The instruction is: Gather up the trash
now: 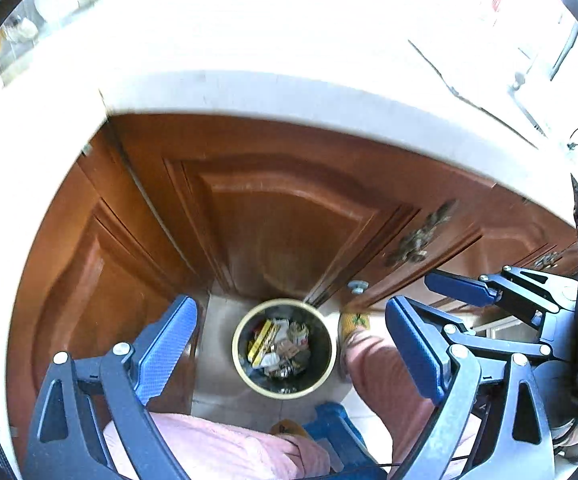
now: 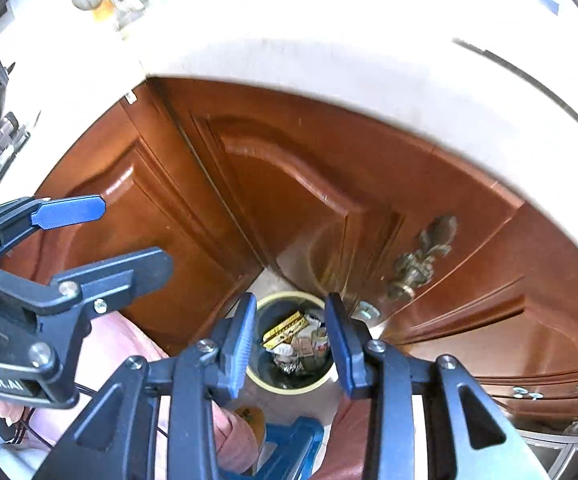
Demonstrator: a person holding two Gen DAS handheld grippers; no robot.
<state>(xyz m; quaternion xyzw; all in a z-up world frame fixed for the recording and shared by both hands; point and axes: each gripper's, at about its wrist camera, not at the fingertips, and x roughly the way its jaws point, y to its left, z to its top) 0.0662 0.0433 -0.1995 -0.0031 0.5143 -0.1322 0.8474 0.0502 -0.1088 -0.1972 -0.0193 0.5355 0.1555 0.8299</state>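
Item: trash bin (image 1: 284,350), round, pale-rimmed, dark-lined. Standing upright on the floor in the corner where the wooden cabinet doors (image 1: 289,220) are meeting, under the overhanging countertop (image 1: 249,92). Holding crumpled paper, foil and a yellow wrapper (image 1: 263,338); long axis of that wrapper running diagonally across the bin mouth.

Left gripper (image 1: 293,356): hanging high above the bin, pointing down, jaws standing wide apart, holding nothing. Bin mouth appearing squarely between the two blue pads (image 1: 165,344), well below them.

Right gripper (image 2: 291,348): also pointing down at the bin (image 2: 293,340), jaws parted more narrowly, gripping nothing. Bin appearing in the gap between its pads (image 2: 241,344), partly hidden behind them. In the left wrist view, sitting off to the right (image 1: 441,300), beside the left gripper.

Governing relation: bin lying straight ahead and below both sets of jaws, neither arm clearly nearer; distance down not measurable from these views.

Other contents: pink-trousered legs (image 1: 385,372) flanking the bin; blue stool (image 2: 289,448) at the lower edge; ornate brass handle (image 2: 421,264) on the right-hand door.

Judgement: no loose trash visible outside the bin; drop seemingly done, next pickup needing a turn away from here.
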